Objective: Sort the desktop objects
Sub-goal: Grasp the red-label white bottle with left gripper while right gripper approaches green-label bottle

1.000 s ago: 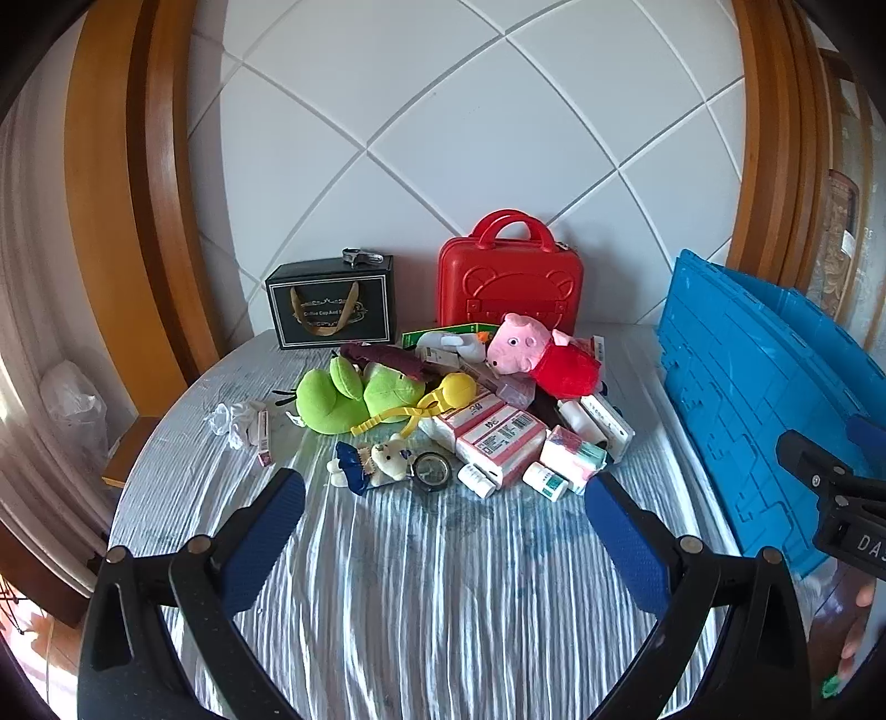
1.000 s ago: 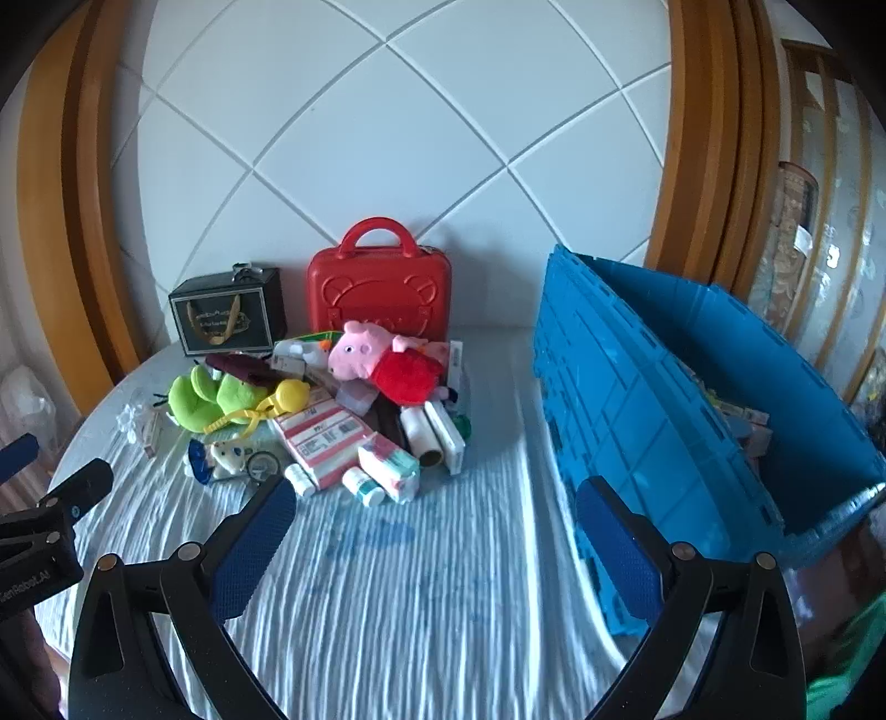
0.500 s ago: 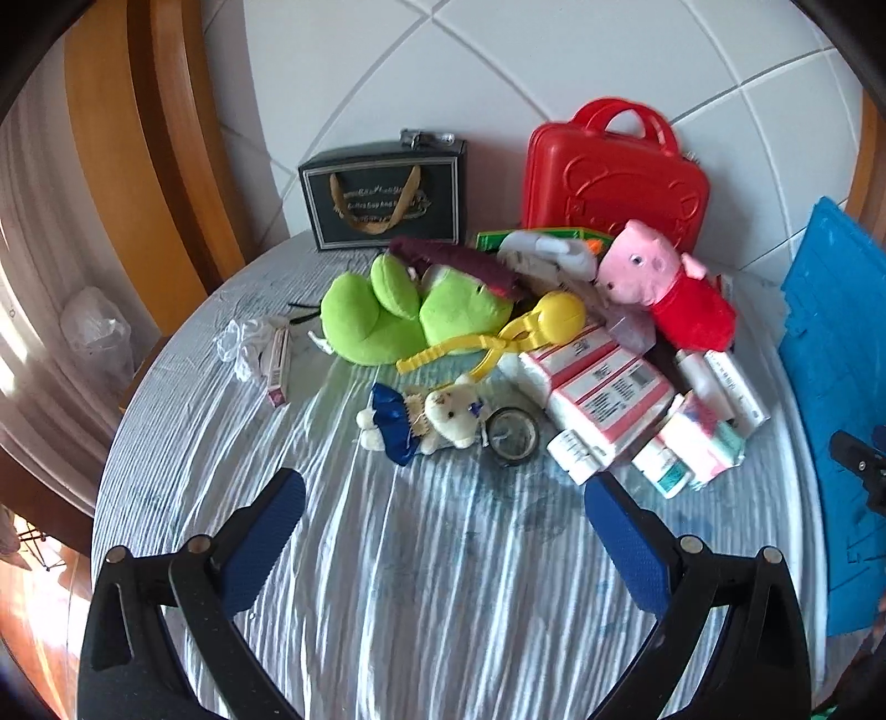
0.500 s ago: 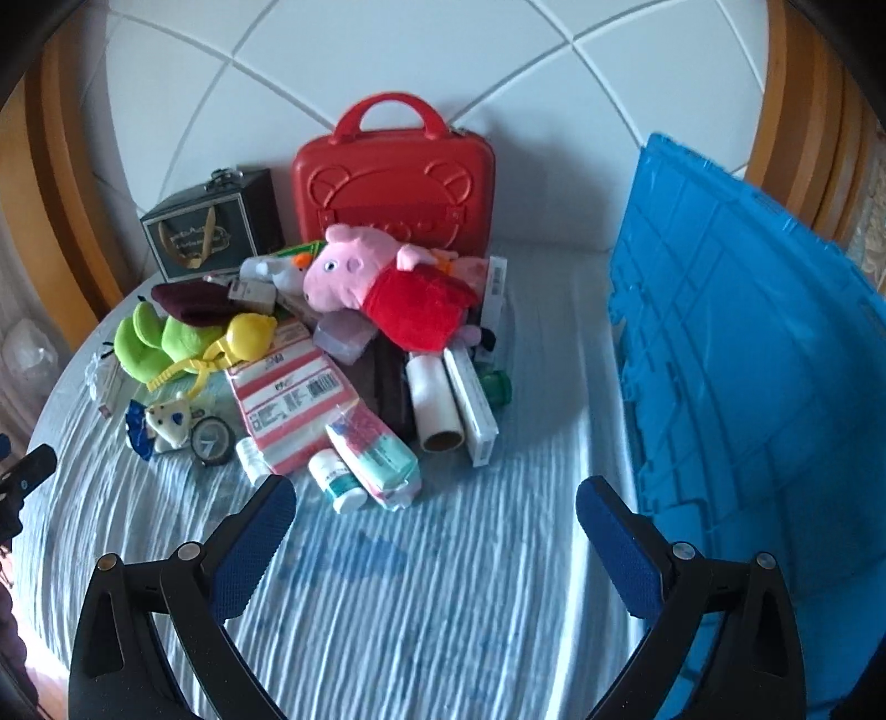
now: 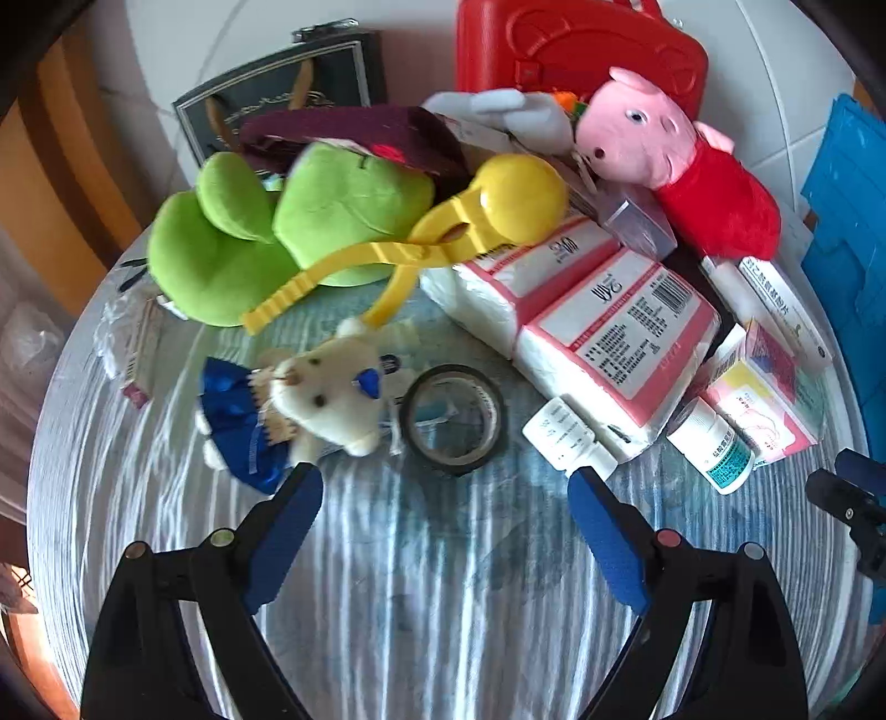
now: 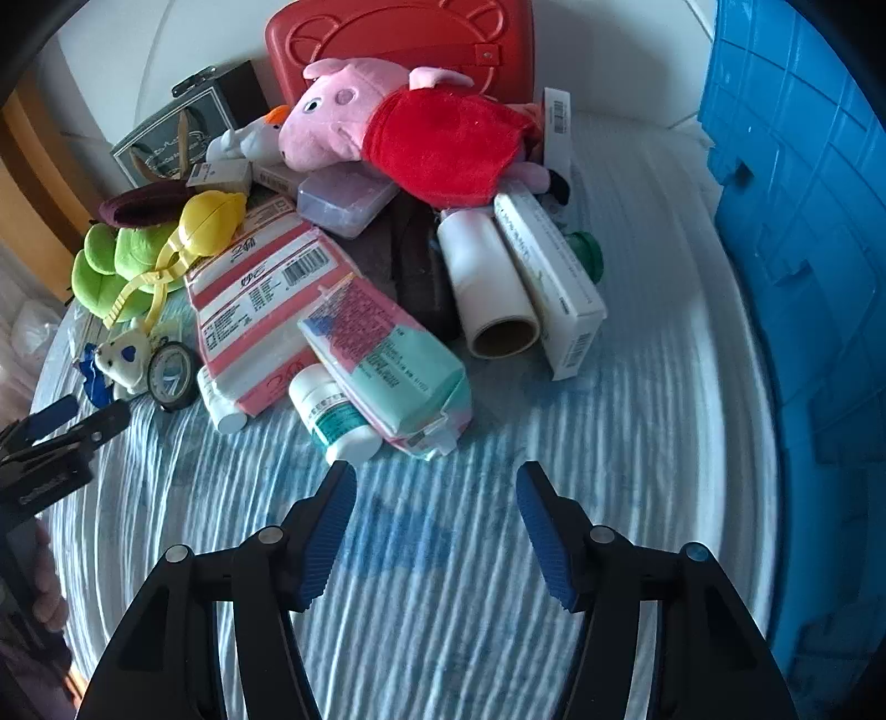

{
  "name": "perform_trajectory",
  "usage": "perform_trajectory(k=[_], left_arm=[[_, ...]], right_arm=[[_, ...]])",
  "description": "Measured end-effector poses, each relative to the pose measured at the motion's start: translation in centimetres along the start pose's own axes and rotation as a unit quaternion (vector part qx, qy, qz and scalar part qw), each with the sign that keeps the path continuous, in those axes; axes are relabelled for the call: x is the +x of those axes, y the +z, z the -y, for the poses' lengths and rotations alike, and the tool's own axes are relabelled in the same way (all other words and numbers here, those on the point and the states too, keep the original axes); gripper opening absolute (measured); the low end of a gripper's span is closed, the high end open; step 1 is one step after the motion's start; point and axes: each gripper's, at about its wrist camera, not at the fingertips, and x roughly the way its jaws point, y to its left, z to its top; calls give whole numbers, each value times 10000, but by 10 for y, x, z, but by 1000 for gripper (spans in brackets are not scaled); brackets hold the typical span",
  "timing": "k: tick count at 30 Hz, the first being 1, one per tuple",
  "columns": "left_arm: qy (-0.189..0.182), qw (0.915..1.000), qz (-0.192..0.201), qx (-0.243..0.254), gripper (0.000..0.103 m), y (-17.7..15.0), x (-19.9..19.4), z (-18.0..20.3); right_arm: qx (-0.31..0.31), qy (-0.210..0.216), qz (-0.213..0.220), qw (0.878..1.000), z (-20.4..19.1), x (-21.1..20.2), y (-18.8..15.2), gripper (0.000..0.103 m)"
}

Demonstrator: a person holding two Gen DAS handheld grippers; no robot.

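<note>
A pile of objects lies on the striped cloth. In the left wrist view my left gripper (image 5: 443,482) hangs just short of a black tape roll (image 5: 453,418), with a small white bear (image 5: 315,399) by its left finger and a white bottle (image 5: 570,437) by its right. Its jaws are closing with nothing between them. My right gripper (image 6: 434,476) hovers before a green-labelled bottle (image 6: 338,421) and a teal and pink pack (image 6: 387,354). Its jaws are closing too, on nothing. Behind lie tissue packs (image 5: 609,327), a pink pig plush (image 6: 398,122) and a green plush (image 5: 266,232).
A blue crate (image 6: 803,221) stands along the table's right side. A red case (image 5: 576,50) and a black gift box (image 5: 288,105) stand against the wall. Yellow tongs (image 5: 487,205), a paper roll (image 6: 487,282) and a long white box (image 6: 548,277) lie in the pile.
Both grippers have come down and forward to the pile and tipped downward. Both pairs of jaws have narrowed, the right far more than the left.
</note>
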Motion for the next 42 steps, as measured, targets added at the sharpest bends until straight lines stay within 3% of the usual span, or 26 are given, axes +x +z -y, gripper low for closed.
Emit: perform_trajectory(k=[3, 7, 11, 13, 16, 19, 22, 25, 26, 27, 30, 33, 40, 42], left_arm=[[-329, 9993, -158, -8, 87, 5, 15, 17], [-471, 9987, -214, 27, 87, 7, 29, 41], [-279, 9991, -181, 251, 85, 6, 40, 59], [-46, 9992, -33, 400, 69, 2, 38, 59], [-106, 9995, -30, 300, 51, 1, 30, 44], [-146, 9997, -140, 125, 50, -3, 26, 29], [-89, 9997, -183, 117, 51, -8, 22, 24], [-325, 9992, -220, -69, 51, -8, 19, 22], [-325, 9991, -228, -130, 51, -7, 19, 23], [-346, 9990, -239, -147, 51, -4, 19, 26], [-256, 9991, -318, -122, 50, 2, 26, 35], [-346, 9982, -447, -194, 27, 0, 26, 34], [-466, 9975, -467, -250, 27, -24, 0, 24], [-434, 9978, -415, -269, 27, -24, -4, 23]], right_arm=[[-59, 57, -32, 10000, -7, 10, 0, 60], [-85, 63, -65, 9999, -11, 20, 2, 55], [-38, 120, -109, 9999, -7, 26, 2, 55], [-70, 258, -147, 9995, -11, 29, 2, 55], [-206, 373, -159, 9990, -20, 35, 4, 55], [-247, 406, -128, 9988, -27, 43, 9, 56], [-219, 274, -75, 9994, -26, 52, 15, 70], [-257, 219, -120, 9994, -23, 63, 18, 72], [-304, 248, -178, 9991, -24, 67, 17, 65], [-329, 406, -240, 9983, -24, 69, 16, 46], [-504, 405, -240, 9976, -30, 69, 10, 40], [-513, 522, -313, 9968, -29, 64, 5, 40], [-751, 571, -493, 9943, -31, 55, -18, 40], [-786, 592, -448, 9941, -33, 55, -18, 46]])
